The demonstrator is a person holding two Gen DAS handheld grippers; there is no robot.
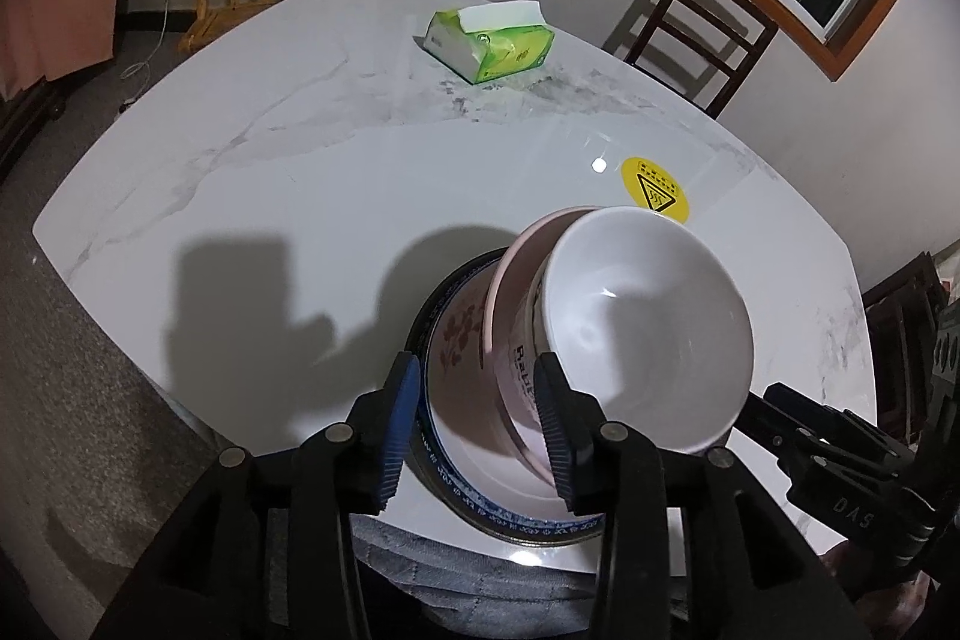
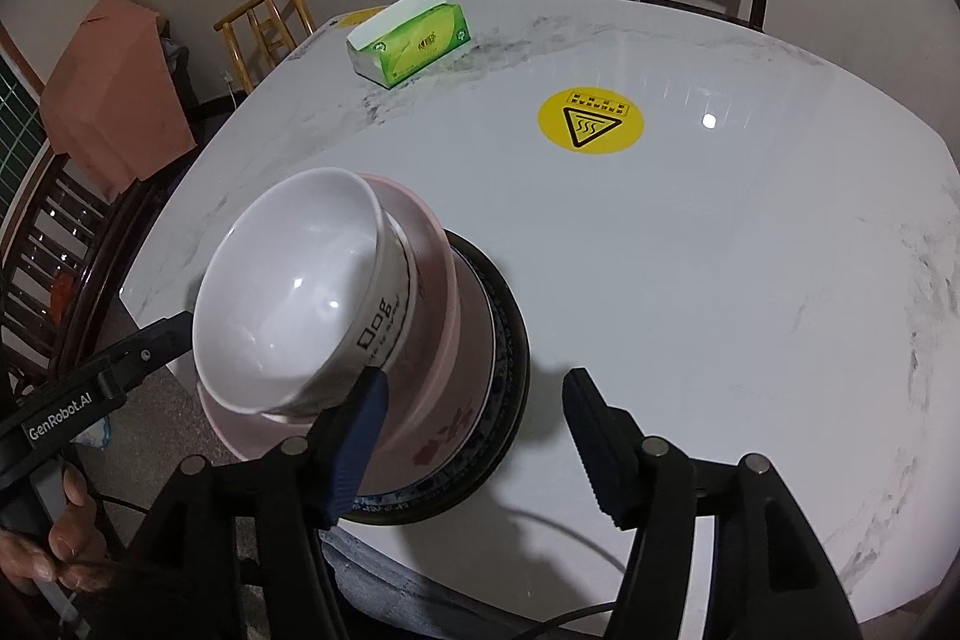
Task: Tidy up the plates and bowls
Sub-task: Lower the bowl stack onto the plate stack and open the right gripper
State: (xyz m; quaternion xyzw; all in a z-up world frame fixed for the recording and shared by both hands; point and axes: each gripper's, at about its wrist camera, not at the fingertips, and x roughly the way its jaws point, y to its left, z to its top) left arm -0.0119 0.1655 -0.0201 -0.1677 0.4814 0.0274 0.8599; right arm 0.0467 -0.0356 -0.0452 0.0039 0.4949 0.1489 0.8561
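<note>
Standing just ahead of both grippers near the table (image 1: 252, 172) edge, the stack has the white bowl (image 1: 648, 328) in a pink bowl (image 2: 432, 244) on the plate (image 2: 510, 340), the left gripper (image 1: 480, 436) open astride its rim, the right gripper (image 2: 474, 442) open beside it.

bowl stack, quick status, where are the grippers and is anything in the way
Left gripper open, straddling stack's near edge. Right gripper open beside it, nothing held. White bowl nested in pink bowl on blue-rimmed plate. Tissue box far off, not in the way.
</note>
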